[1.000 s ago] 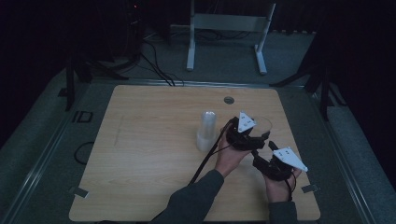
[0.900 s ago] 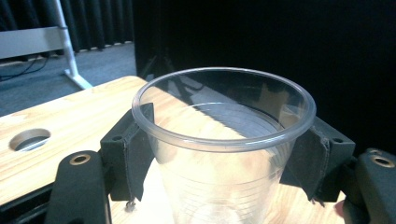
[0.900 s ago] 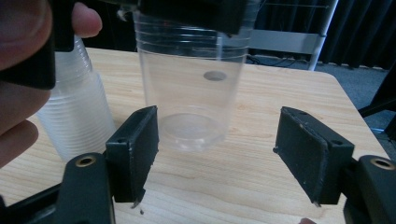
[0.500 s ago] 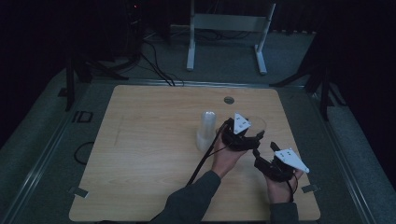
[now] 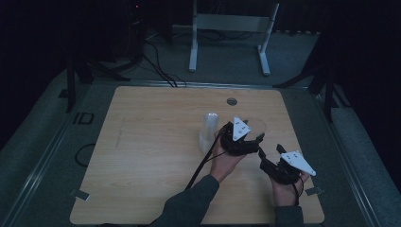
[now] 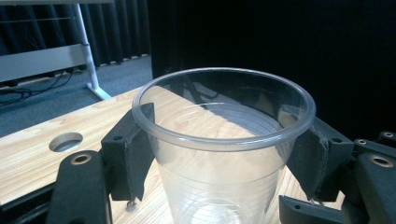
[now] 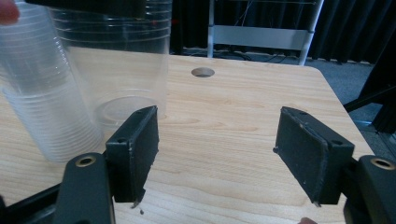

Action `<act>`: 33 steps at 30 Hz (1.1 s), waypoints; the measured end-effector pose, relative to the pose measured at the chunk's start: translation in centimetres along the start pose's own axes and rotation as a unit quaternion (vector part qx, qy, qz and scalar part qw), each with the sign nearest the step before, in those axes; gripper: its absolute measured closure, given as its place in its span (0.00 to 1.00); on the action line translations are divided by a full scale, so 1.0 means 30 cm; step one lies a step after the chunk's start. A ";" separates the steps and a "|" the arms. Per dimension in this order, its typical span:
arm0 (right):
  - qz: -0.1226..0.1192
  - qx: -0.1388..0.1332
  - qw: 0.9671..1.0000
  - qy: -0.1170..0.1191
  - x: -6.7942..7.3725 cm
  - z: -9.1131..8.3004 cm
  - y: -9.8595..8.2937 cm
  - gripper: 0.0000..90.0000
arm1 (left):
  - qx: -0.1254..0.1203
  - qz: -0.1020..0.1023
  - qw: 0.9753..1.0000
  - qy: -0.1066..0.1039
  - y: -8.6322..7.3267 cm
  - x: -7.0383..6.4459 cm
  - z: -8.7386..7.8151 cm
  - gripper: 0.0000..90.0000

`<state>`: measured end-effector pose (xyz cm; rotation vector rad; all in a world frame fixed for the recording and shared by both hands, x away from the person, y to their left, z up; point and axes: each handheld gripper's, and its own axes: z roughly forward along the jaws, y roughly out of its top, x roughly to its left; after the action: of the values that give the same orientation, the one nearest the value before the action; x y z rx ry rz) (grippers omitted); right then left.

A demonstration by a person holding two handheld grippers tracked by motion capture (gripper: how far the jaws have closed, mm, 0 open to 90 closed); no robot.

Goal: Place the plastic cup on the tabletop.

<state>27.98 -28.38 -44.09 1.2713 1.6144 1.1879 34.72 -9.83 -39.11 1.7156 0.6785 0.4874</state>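
Note:
A single clear plastic cup point(image 6: 224, 140) stands upright between the jaws of my left gripper point(image 6: 224, 154), which press on its sides just under the rim. From above, that left gripper point(image 5: 249, 135) and the cup point(image 5: 254, 125) sit right of the table's middle. In the right gripper view the cup point(image 7: 126, 60) is at or just above the tabletop; I cannot tell which. A stack of clear cups point(image 5: 208, 132) stands just left of it, also seen as the stack point(image 7: 46, 107). My right gripper point(image 5: 270, 151) is nearer the front right, open, with nothing between its jaws point(image 7: 217, 149).
The wooden table point(image 5: 151, 156) has a round hole point(image 5: 231, 101) near its far edge. Black cables trail from both grippers toward the person. A white metal stand point(image 5: 229, 28) is on the floor beyond the table. Dark curtains surround the area.
My left gripper has shifted slightly left and toward the person with the cup in it. The right gripper has barely moved.

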 end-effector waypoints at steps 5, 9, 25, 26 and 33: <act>0.003 0.001 1.000 -0.002 0.000 0.000 -0.001 0.33 | 0.000 0.004 1.000 -0.001 -0.006 -0.003 -0.007 0.33; 0.004 0.000 1.000 -0.003 -0.004 -0.001 0.000 0.33 | -0.001 0.002 1.000 -0.008 -0.010 -0.004 -0.015 0.33; 0.006 0.005 1.000 -0.006 -0.007 0.004 -0.002 0.33 | -0.010 -0.001 1.000 -0.019 -0.019 0.002 -0.056 0.33; 0.006 0.004 1.000 -0.007 -0.007 0.004 -0.002 0.33 | -0.011 -0.001 1.000 -0.018 -0.020 0.003 -0.057 0.33; 0.005 0.004 1.000 -0.007 -0.009 0.005 -0.003 0.33 | -0.013 0.000 1.000 -0.023 -0.035 0.006 -0.068 0.33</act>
<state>28.16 -28.60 -44.20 1.2919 1.6061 1.1770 33.34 -8.06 -39.64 1.6972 0.6364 0.4532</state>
